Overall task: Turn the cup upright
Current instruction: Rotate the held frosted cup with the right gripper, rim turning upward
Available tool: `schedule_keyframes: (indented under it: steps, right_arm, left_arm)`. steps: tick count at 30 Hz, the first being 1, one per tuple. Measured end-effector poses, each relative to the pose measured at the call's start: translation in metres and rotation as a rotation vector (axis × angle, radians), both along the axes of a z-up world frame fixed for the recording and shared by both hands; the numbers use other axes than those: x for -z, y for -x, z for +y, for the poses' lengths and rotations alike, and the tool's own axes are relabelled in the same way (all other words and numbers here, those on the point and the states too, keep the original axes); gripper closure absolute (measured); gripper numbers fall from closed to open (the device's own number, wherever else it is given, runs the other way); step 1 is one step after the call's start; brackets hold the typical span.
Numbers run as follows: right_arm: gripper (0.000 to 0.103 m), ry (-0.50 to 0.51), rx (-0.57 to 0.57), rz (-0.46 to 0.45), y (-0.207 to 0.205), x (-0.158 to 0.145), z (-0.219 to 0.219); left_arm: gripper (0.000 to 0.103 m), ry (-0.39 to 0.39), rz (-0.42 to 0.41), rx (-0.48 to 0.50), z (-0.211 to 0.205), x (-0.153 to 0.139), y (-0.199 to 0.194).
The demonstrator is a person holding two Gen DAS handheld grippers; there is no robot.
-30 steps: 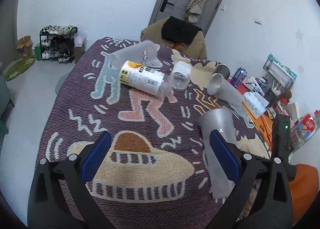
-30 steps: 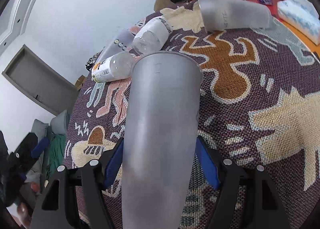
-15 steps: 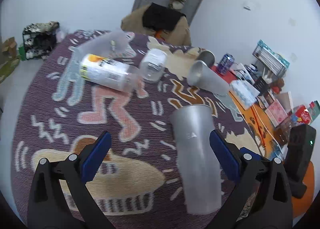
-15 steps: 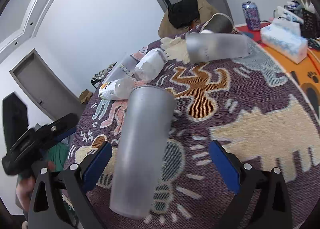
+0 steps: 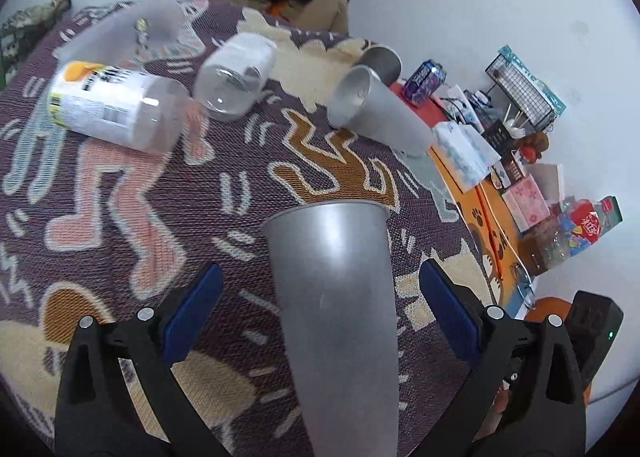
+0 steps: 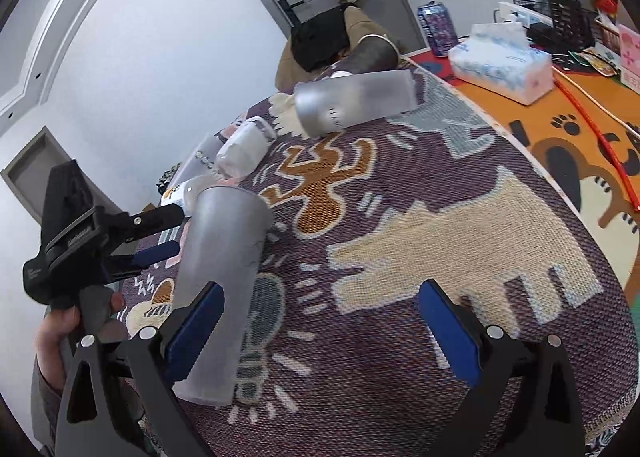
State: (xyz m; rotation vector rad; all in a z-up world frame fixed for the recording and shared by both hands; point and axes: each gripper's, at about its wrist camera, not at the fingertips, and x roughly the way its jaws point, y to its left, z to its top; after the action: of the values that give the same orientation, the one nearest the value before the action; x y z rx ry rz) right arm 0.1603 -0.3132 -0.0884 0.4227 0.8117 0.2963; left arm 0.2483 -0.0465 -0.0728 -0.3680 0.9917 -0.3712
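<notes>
A tall grey metal cup (image 5: pixel 340 305) stands upright on the patterned cloth, wide rim up. My left gripper (image 5: pixel 320 317) is open, with the cup between its blue pads and a gap on each side. In the right wrist view the same cup (image 6: pixel 218 277) stands at the left, and the left gripper (image 6: pixel 160 233) shows beside it. My right gripper (image 6: pixel 316 331) is open and empty, to the right of the cup. A second grey cup (image 5: pixel 372 109) lies on its side farther back; it also shows in the right wrist view (image 6: pixel 352 103).
A labelled clear bottle (image 5: pixel 112 109), a clear jar (image 5: pixel 236 77) and a frosted container (image 5: pixel 132 29) lie on the cloth at the back left. Another metal cup (image 5: pixel 384 61) stands at the far edge. A tissue pack (image 6: pixel 504 61), soda can (image 6: pixel 436 27) and boxes crowd the orange mat.
The right gripper has let go of the cup and drawn back to the right. The left gripper has moved right, so the cup now stands between its open pads.
</notes>
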Motion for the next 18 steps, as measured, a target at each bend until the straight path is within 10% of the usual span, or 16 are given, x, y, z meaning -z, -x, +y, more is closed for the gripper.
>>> schedule_keyframes:
  steps: [18]
  right_arm:
    - [0.008, -0.040, 0.016, 0.032, 0.011, 0.007, -0.012]
  left_arm:
    - [0.019, 0.035, 0.126, 0.048, -0.017, 0.025, -0.042]
